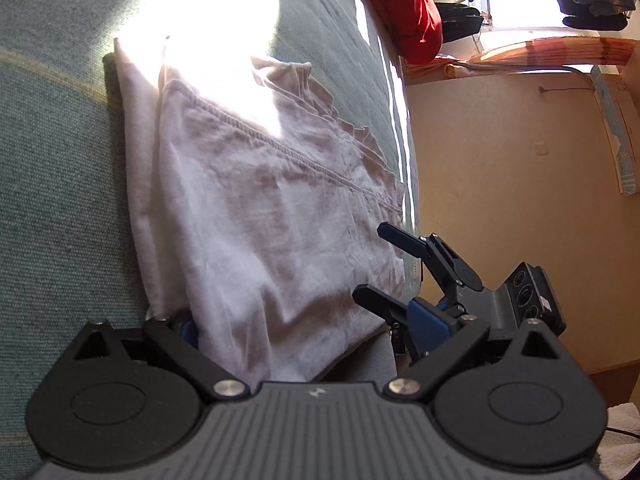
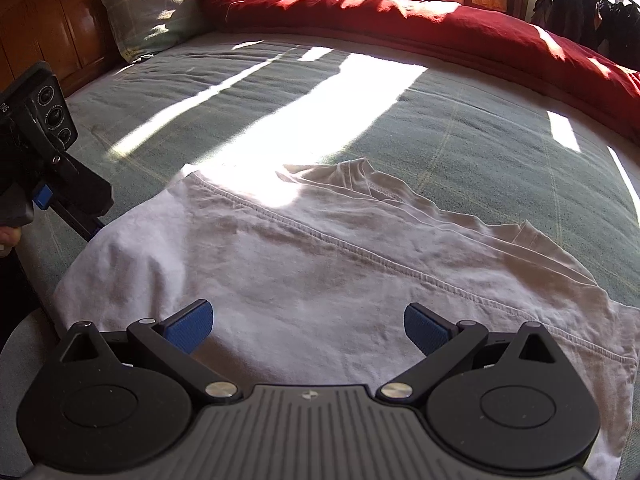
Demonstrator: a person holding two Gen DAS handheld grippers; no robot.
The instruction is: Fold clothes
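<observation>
Here, a white T-shirt [image 2: 320,280] spread partly folded on the green bedspread [image 2: 480,128], stitched hem running across the top layer, far portion washed out by a patch of sun. Over its near edge, the right gripper [image 2: 308,326], fingers spread wide with blue pads [image 2: 192,322] bare, holding nothing. At the shirt's left edge, the left gripper [image 1: 304,356], fingers parted around a fold of cloth draped between them; grip impossible to judge. Farther off, a red duvet [image 2: 400,8], a pillow [image 2: 152,12] far left.
</observation>
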